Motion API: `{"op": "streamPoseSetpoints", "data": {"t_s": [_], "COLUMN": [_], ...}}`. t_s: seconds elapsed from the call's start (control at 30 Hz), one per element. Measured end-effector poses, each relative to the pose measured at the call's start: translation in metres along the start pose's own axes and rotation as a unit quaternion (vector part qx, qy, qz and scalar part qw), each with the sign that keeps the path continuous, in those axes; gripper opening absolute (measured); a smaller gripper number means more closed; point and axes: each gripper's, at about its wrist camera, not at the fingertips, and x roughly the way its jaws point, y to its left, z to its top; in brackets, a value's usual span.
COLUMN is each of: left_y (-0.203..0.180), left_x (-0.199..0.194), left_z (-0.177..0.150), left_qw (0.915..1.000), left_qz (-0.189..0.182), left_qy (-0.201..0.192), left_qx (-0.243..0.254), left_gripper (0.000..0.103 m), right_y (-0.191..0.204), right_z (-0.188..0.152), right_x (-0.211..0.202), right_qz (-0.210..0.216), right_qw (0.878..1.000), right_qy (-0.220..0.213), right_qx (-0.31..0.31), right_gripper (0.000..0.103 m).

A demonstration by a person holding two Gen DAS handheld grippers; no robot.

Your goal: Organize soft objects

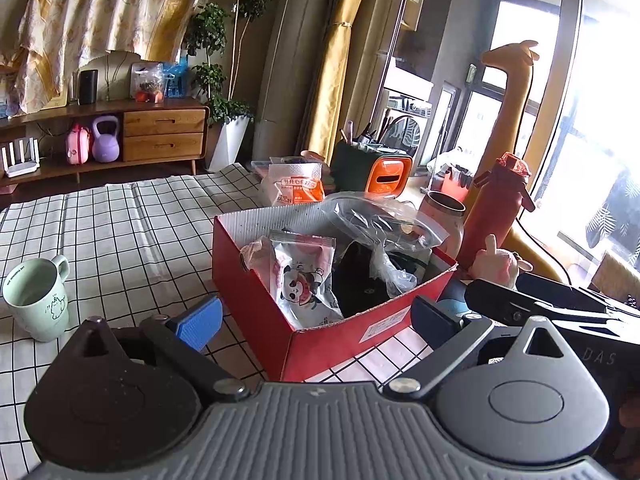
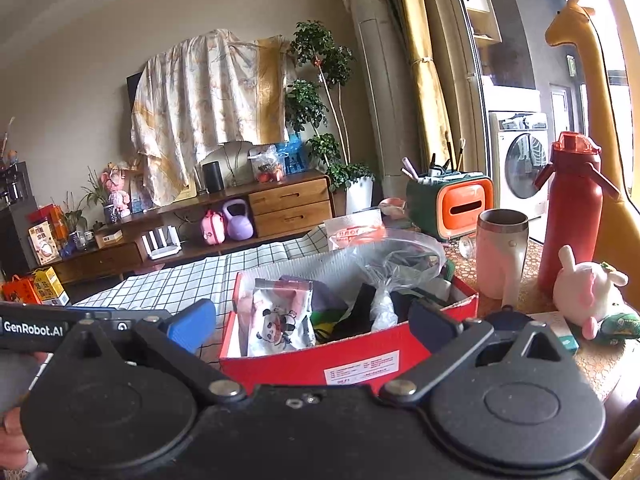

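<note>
Hovering just in front of the red cardboard box [image 1: 352, 332], the left gripper [image 1: 316, 318] has its blue-padded fingers [image 1: 198, 320] spread wide and empty; the right gripper [image 2: 314, 326] hangs the same way at the box's near wall, jaws released, nothing between them. Inside the box lie crinkly soft packs: a panda-printed snack pouch [image 1: 304, 280], a clear zip bag [image 1: 384, 220] on top, dark fabric beneath. Right of the box a pink plush toy [image 2: 588, 292] sits by a red flask [image 2: 570, 208] and a steel-rimmed tumbler [image 2: 502, 252]. Left of the box a pale green mug [image 1: 38, 296] stands on the black-and-white checked tablecloth [image 1: 120, 232]. Behind the box are an orange tissue holder [image 2: 464, 204], a wooden sideboard [image 2: 288, 204] and a draped floral sheet [image 2: 208, 112].
</note>
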Motion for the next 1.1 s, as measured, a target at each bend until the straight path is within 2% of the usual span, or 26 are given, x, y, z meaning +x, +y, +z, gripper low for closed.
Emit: {"op": "streamPoseSetpoints", "data": {"t_s": [1.1], "left_y": [0.0002], "left_x": [-0.003], "left_z": [-0.0073], "left_qw": [0.9998], "left_qz": [0.019], "left_qy": [0.002], "left_qx": [0.004], "left_gripper": [0.101], "right_y": [0.0008], "right_z": [-0.005], "right_x": [0.0025], "right_qz": [0.007], "right_qw": [1.0], "right_qy": [0.013], "right_qx": [-0.005], "right_gripper": [0.103]}}
